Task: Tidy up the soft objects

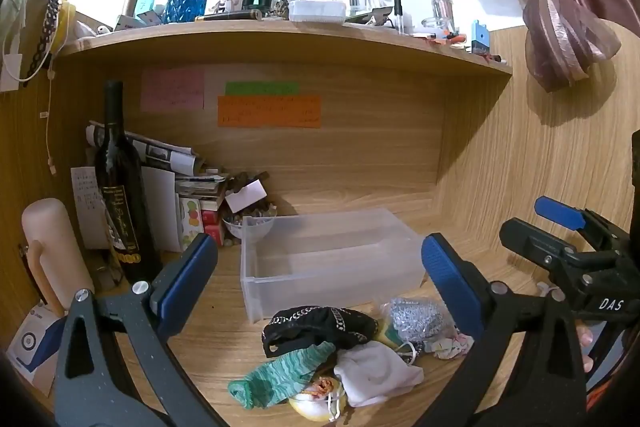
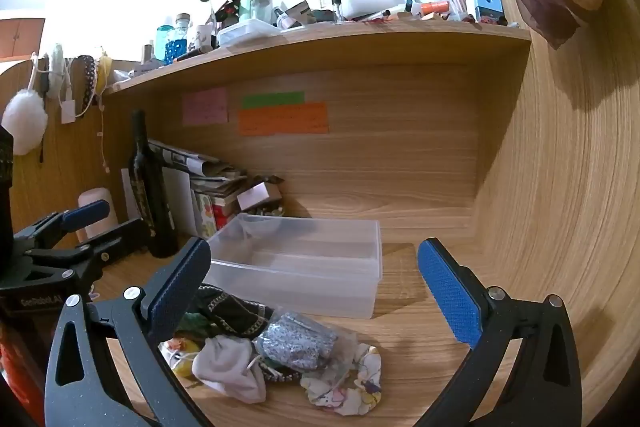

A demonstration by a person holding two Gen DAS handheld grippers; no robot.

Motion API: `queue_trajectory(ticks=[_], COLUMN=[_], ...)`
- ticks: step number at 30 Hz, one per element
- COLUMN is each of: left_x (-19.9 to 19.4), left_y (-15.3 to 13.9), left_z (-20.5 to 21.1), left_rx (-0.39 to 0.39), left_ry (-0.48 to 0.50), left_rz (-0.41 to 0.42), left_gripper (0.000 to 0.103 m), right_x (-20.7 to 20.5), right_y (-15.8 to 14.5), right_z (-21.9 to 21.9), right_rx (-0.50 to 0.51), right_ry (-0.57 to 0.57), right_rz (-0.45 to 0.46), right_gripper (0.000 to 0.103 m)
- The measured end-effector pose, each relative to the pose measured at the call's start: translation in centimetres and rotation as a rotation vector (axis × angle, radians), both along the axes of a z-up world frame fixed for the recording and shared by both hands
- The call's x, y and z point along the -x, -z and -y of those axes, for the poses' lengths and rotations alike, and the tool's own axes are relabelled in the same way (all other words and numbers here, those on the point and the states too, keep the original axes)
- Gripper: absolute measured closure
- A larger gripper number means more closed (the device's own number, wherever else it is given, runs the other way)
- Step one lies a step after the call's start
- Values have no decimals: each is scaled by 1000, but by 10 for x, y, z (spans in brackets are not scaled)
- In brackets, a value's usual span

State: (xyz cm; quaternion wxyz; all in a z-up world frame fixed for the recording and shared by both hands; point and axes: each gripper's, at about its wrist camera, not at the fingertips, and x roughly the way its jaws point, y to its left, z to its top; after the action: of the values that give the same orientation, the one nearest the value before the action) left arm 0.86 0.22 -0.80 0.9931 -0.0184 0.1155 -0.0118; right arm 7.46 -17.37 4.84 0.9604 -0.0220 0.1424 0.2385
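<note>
A pile of soft objects lies on the wooden desk in front of a clear plastic bin: a black patterned cloth, a green sock, a white pouch, a silver glittery bag and a floral cloth. The bin holds nothing. My left gripper is open above the pile. My right gripper is open, over the pile's right side. The right gripper also shows in the left wrist view, and the left gripper in the right wrist view.
A dark wine bottle, a pink tumbler, newspapers and small boxes crowd the left back corner. A cluttered shelf hangs above. A wooden wall closes the right side.
</note>
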Motion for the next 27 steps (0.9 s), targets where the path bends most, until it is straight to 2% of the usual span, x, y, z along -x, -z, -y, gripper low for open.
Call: queue_trajectory(ticks=[27], left_x=[-1], left_y=[1], left_z=[2], left_rx=[0], left_ry=[9], left_rz=[-2], left_gripper=[0], right_x=[1], right_y=[-3], right_z=[-3], right_rx=[4], right_ry=[-6], right_rz=[-3], right_gripper=[0])
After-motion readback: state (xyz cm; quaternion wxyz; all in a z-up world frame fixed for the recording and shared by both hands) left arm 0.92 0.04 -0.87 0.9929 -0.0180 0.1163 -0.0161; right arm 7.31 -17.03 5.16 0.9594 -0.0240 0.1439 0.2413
